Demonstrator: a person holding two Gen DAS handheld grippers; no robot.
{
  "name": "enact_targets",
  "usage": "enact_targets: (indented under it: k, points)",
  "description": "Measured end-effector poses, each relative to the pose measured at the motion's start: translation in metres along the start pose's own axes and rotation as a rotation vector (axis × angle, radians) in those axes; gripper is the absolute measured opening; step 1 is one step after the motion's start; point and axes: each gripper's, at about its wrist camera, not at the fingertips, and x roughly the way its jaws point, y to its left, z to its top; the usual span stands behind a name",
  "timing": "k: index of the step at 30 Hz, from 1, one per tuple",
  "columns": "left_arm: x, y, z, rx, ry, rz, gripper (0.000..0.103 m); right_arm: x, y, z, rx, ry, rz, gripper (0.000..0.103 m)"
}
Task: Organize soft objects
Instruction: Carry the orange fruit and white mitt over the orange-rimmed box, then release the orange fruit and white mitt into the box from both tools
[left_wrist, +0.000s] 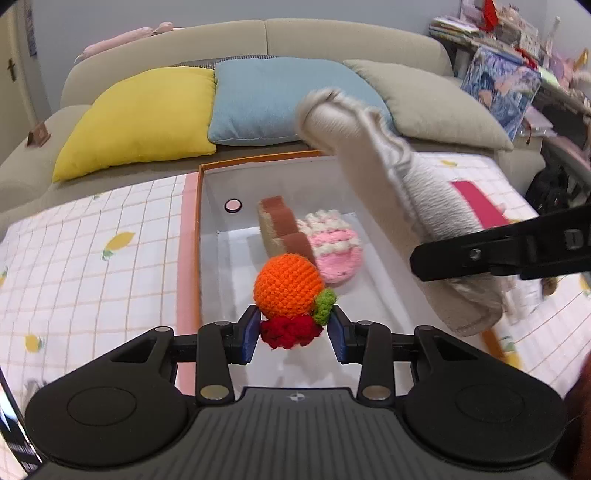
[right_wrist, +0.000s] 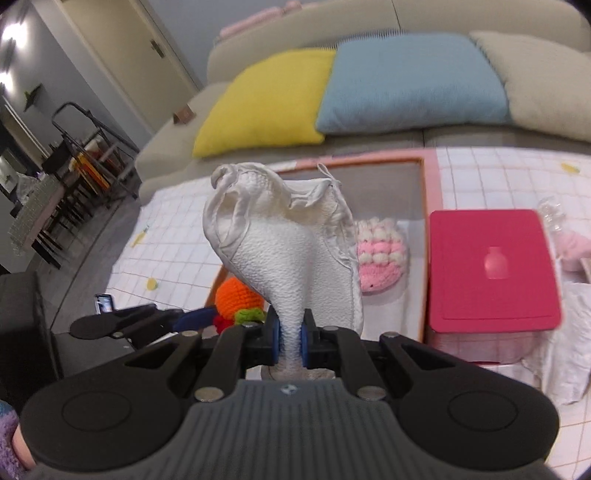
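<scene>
Both hands carry soft things over the box.

The left gripper (left_wrist: 293, 332) pinches the crochet fruit (left_wrist: 288, 291) above the orange-rimmed box (left_wrist: 201, 236) (probably to drop it); the right gripper (right_wrist: 291, 341) clamps the white cloth (right_wrist: 288, 243), lifted.

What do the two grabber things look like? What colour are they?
Both look alike. The left gripper and right gripper are black plastic with blue pads on the fingers, silver round screws, ribbed grey tops with a small round logo, and big round bumps at each side. No cables show.

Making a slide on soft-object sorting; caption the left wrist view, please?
Left gripper holds a crocheted orange fruit over the orange-rimmed box.
</scene>
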Motion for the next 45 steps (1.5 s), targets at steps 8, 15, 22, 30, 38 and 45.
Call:
enact_targets:
  k: [8, 15, 22, 30, 38, 45]
  points:
    - [0.031, 0.003, 0.015, 0.143, 0.006, 0.037, 0.044, 0.053, -0.01, 0.026, -0.01, 0.025, -0.131, 0.008]
    - [0.07, 0.003, 0.034, 0.282, 0.074, 0.08, 0.044, 0.083, -0.023, 0.044, -0.031, 0.06, -0.195, 0.009]
    - [0.098, -0.008, 0.038, 0.402, 0.101, 0.177, 0.044, 0.111, -0.033, 0.058, -0.031, 0.091, -0.252, 0.01]
    - [0.116, -0.008, 0.039, 0.368, 0.113, 0.167, 0.045, 0.129, -0.04, 0.061, -0.076, 0.093, -0.287, 0.016]
    - [0.113, -0.007, 0.039, 0.36, 0.082, 0.175, 0.052, 0.135, -0.041, 0.062, -0.106, 0.116, -0.212, 0.03]
    - [0.104, -0.005, 0.039, 0.363, 0.056, 0.19, 0.072, 0.135, -0.035, 0.062, -0.129, 0.135, -0.173, 0.046]
